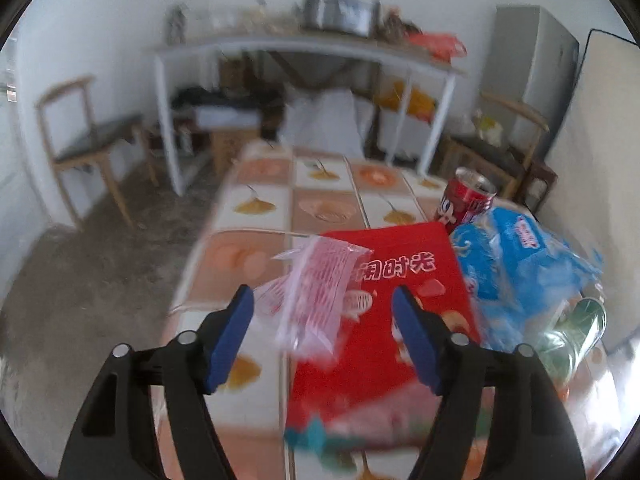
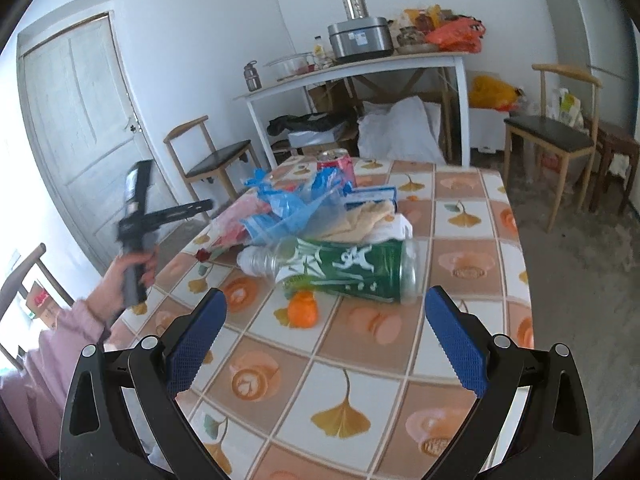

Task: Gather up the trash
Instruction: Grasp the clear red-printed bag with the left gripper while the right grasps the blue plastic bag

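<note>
Approaching: I am bringing the left hand-held gripper (image 1: 323, 334) toward the heap of trash on the desk (image 1: 256, 204); nothing is picked up yet, so I judge this the reach before a first grasp.
Left hand-held gripper: jaws stand wide apart, pads bare, gripping nothing; a pink-and-clear wrapper (image 1: 316, 300) shows in the gap between them, but I cannot tell whether it is within reach or lies beyond the tips.
Right hand-held gripper (image 2: 325, 344): also wide open and empty, hovering over the near part of the desk, apart from the heap.
Trash, left side: the wrapper lies on a red snack bag (image 1: 404, 292); just right of that is a blue plastic bag (image 1: 516, 264), and a red can (image 1: 468, 196) stands at the far side.
Trash, right side: a green bottle (image 2: 352, 270) lies on its side nearest the right hand-held gripper, with an orange cap-like piece (image 2: 303, 309) just in front of it; I cannot tell what that piece is.
Person: a hand (image 2: 128, 270) in a pink sleeve carries the left tool at the desk's left edge.
Next move, my judgement: lower the left jaws around the wrapper and close lightly; thin film may slip or drag the red bag along.
Bin: no container for the trash is in view.
</note>
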Demonstrator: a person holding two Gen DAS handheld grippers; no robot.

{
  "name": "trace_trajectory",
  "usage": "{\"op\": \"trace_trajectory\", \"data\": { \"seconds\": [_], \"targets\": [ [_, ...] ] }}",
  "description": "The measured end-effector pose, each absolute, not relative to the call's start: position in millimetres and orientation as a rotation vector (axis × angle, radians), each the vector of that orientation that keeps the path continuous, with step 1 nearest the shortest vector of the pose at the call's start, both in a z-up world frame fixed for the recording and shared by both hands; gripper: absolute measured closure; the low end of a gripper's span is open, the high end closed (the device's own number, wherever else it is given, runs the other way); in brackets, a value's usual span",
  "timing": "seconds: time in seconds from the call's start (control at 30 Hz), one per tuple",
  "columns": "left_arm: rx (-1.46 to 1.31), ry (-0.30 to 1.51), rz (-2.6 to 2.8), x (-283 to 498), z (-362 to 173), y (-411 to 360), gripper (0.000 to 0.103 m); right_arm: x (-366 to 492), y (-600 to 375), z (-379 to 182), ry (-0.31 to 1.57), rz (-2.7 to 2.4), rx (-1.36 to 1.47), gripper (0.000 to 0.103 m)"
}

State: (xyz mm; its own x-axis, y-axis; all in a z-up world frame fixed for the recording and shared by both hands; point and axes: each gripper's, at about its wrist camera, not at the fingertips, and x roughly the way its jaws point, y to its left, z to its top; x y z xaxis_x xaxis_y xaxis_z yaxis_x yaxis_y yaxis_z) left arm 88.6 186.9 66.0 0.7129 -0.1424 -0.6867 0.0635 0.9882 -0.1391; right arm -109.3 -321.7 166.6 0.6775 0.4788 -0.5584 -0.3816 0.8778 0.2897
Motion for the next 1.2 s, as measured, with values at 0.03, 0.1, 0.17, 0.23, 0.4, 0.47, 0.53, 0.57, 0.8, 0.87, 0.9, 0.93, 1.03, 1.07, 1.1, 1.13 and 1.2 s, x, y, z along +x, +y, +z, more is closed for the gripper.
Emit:
{"op": "trace_trajectory", "data": {
  "seconds": [0.03,0.1,0.17,0.23,0.4,0.47,0.53,0.57,0.8,0.87,0.9,0.93,1.03,1.07,1.1,1.13,1.2],
  "targets": [
    [-0.121,0.800,-0.135,102,61,189,0.032,-106,-319,169,0.666,0.498,0.146,0.008],
    [-0.160,0.810,-0.145,125,53,198,0.033,-102,-314,173,0.652,0.525,0.133,0.008],
    [-0.186,0.853,-0.172,141,44,203,0.033,-97,-306,177,0.642,0.539,0.105,0.008],
    [-0.204,0.920,-0.207,153,33,204,0.033,-93,-299,180,0.619,0.521,0.072,0.008],
    [-0.105,0.977,-0.260,151,15,190,0.048,-73,-274,192,0.590,0.523,-0.052,0.008],
    [-0.101,0.974,-0.264,146,12,190,0.056,-60,-266,195,0.599,0.541,-0.068,0.008],
    [-0.144,0.971,-0.262,143,12,196,0.067,-44,-256,197,0.617,0.583,-0.071,0.008],
    [-0.174,0.973,-0.277,140,11,200,0.068,-35,-251,196,0.629,0.603,-0.072,0.008],
    [-0.144,0.925,-0.259,118,12,198,0.079,24,-199,173,0.800,0.706,-0.195,0.008],
    [-0.169,0.922,-0.275,114,12,200,0.079,36,-181,166,0.815,0.668,-0.278,0.009],
    [-0.181,0.920,-0.272,113,12,201,0.079,39,-171,163,0.813,0.665,-0.320,0.009],
    [-0.191,0.922,-0.276,113,12,202,0.079,40,-164,161,0.812,0.677,-0.348,0.013],
    [-0.186,0.918,-0.276,111,13,201,0.079,45,-142,152,0.816,0.642,-0.455,0.044],
    [-0.186,0.917,-0.276,111,14,201,0.079,48,-138,149,0.837,0.638,-0.470,0.068],
    [-0.187,0.916,-0.272,110,14,201,0.079,52,-135,144,0.873,0.651,-0.471,0.083],
    [-0.190,0.915,-0.270,110,15,202,0.079,54,-135,141,0.905,0.672,-0.452,0.100],
    [-0.207,0.901,-0.268,107,17,204,0.079,53,-139,142,0.888,0.652,-0.439,0.100]
  ]
}}
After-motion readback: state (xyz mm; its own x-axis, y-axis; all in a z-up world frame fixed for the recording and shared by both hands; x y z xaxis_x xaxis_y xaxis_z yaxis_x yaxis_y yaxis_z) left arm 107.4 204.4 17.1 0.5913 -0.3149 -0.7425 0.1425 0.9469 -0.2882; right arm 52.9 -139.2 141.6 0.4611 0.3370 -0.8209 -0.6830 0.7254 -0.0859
